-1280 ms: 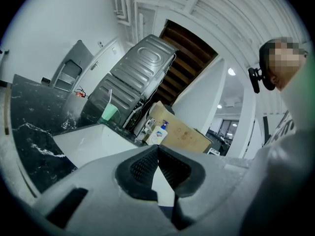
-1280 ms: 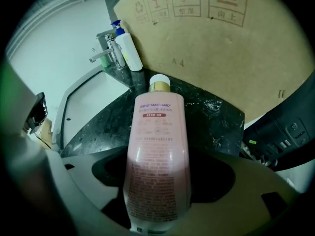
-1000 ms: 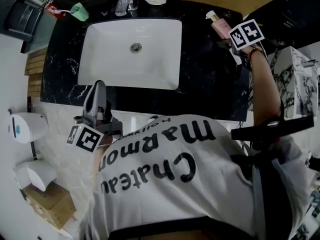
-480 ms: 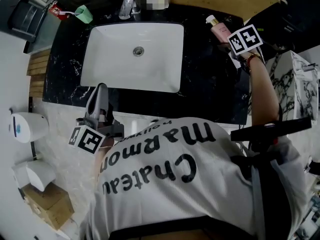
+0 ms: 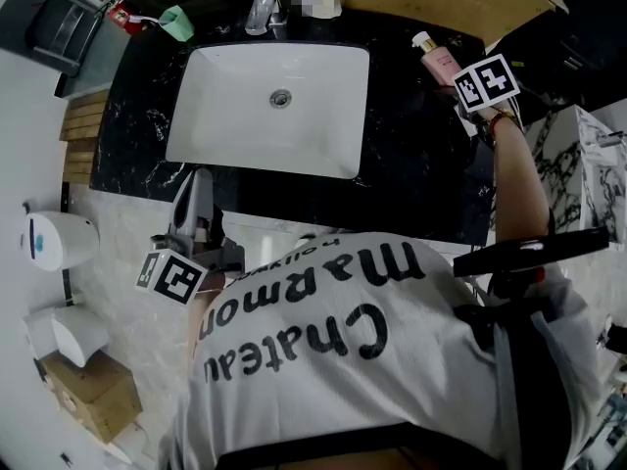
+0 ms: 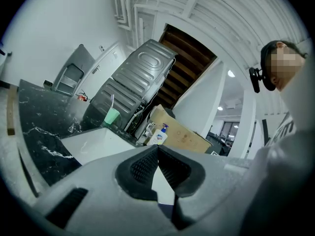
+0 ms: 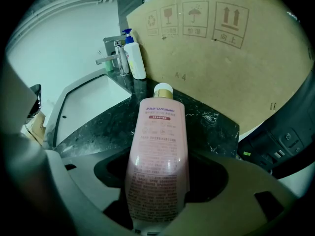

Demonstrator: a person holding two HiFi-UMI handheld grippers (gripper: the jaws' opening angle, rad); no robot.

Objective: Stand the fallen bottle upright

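Observation:
A pink bottle [image 7: 158, 146] with a cream cap lies on the black marble counter [image 5: 411, 164], cap pointing away toward the cardboard. In the head view the pink bottle [image 5: 437, 60] sits at the counter's back right. My right gripper [image 7: 160, 170] points steeply down over it, the bottle's lower body between its wide jaws. Dark gaps show on both sides, and the jaws have just been closing. My left gripper [image 5: 199, 179] hangs in front of the counter's near edge, level; in the left gripper view its pads [image 6: 147, 163] meet with nothing between them.
A white sink [image 5: 206, 116] fills the counter's left half, with a chrome faucet [image 5: 263, 8] behind it. A white pump bottle [image 7: 134, 58] stands beside the faucet. A cardboard sheet [image 7: 216, 58] leans behind the pink bottle. A green cup [image 5: 176, 20] stands at the back left.
The head view has drifted a little, so the whole scene sits slightly further right. Both grippers and the pink bottle keep their places.

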